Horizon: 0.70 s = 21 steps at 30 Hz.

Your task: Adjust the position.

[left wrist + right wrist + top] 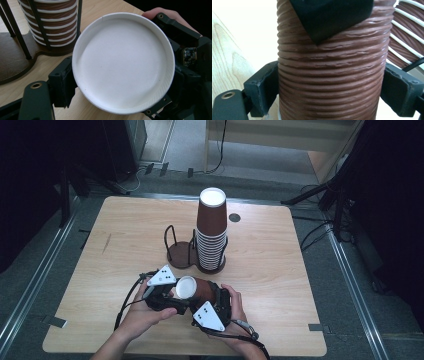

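The brown ribbed paper cup [196, 289] lies on its side above the near middle of the wooden table [280, 270], held between both tools, its white base turned toward the left gripper [167, 292]. The right gripper [329, 92] has its 2 jaws pressed against the cup's ribbed wall. In the left gripper view the jaws have closed in on the cup's narrow base end [122, 62], one on either side, touching the rim. The step looks like pulling 1 cup free of another nested inside (no seam is visible, so this is a guess). Next, draw the hands apart along the cup's axis, then carry a cup to the stack [212, 237] in the wire holder [175, 247].
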Each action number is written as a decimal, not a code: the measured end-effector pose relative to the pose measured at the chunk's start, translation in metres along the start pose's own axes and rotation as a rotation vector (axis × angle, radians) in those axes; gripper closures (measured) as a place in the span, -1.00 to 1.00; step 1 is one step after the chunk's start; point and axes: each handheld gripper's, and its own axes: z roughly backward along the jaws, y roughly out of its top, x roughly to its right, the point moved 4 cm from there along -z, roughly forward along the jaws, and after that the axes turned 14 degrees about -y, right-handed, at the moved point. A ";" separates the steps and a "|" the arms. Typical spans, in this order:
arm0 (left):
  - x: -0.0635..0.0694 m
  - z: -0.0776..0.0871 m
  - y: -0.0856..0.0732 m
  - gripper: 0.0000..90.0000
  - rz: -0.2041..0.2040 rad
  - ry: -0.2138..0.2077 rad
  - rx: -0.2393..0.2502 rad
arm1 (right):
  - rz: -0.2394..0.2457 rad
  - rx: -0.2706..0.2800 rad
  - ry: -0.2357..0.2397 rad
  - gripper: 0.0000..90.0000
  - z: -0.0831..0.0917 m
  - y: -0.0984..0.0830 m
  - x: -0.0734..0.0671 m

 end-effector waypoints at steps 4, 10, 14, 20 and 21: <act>0.000 0.001 0.000 -0.48 0.010 -0.013 0.018 | -0.003 -0.011 0.015 -0.79 0.000 0.001 0.002; -0.001 0.005 0.002 -0.47 -0.008 0.009 0.049 | -0.013 -0.008 0.028 -1.00 0.003 0.003 0.005; -0.002 0.007 0.003 -0.47 -0.034 0.051 0.082 | -0.028 0.003 0.027 -1.00 0.005 0.007 0.008; -0.003 0.011 0.003 -0.47 -0.115 0.147 0.121 | -0.055 0.012 -0.002 -1.00 0.007 0.010 0.016; -0.002 0.012 0.003 -0.47 -0.139 0.167 0.130 | -0.062 0.011 -0.003 -1.00 0.008 0.010 0.017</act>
